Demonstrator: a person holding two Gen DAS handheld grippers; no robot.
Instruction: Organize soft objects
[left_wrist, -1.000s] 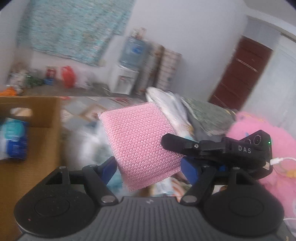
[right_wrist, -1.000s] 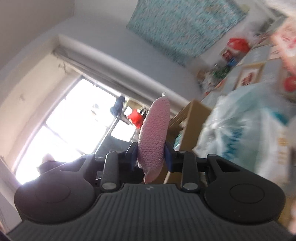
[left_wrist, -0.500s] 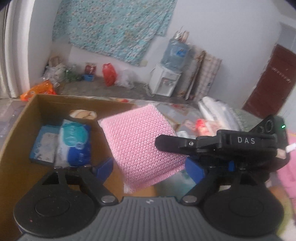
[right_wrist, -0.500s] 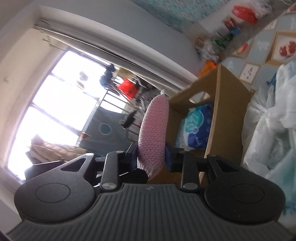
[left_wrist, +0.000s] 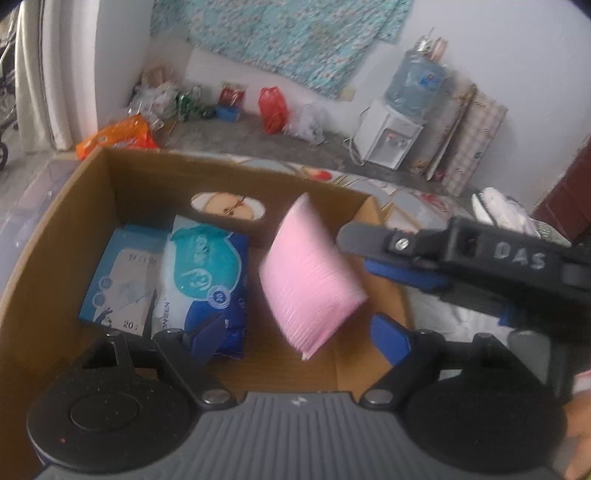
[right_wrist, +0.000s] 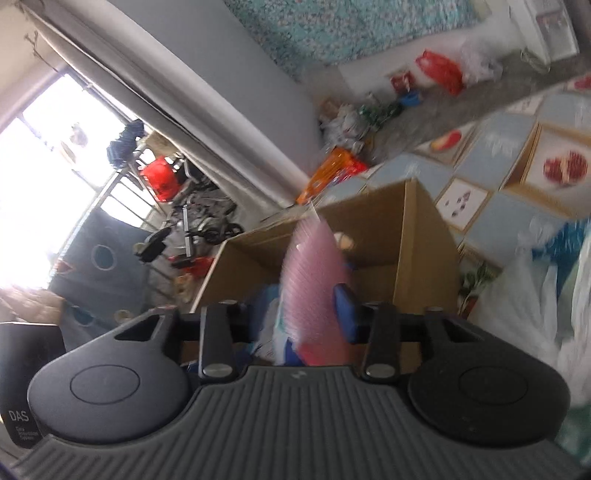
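Note:
A pink knitted pad (left_wrist: 310, 273) hangs blurred and tilted over the open cardboard box (left_wrist: 48, 236), just left of my right gripper (left_wrist: 382, 256). In the right wrist view the pad (right_wrist: 314, 266) stands on edge between that gripper's (right_wrist: 303, 317) opening jaws, and the pads do not seem to press on it. My left gripper (left_wrist: 298, 336) is open wide above the box's near side with nothing gripped. Inside the box lie a blue wipes packet (left_wrist: 203, 273) and a light-blue tissue pack (left_wrist: 118, 280).
White plastic bags (right_wrist: 535, 295) lie right of the box (right_wrist: 417, 236). A water dispenser (left_wrist: 391, 136), folded mats (left_wrist: 469, 144) and a red bag (left_wrist: 273, 107) stand along the far wall. An orange packet (left_wrist: 118, 136) lies behind the box, and a curtain (left_wrist: 48, 66) hangs at the left.
Both grippers have swung over the cardboard box. The right gripper's jaws have spread, and the pink pad, gripped before, now blurs loose between them above the box.

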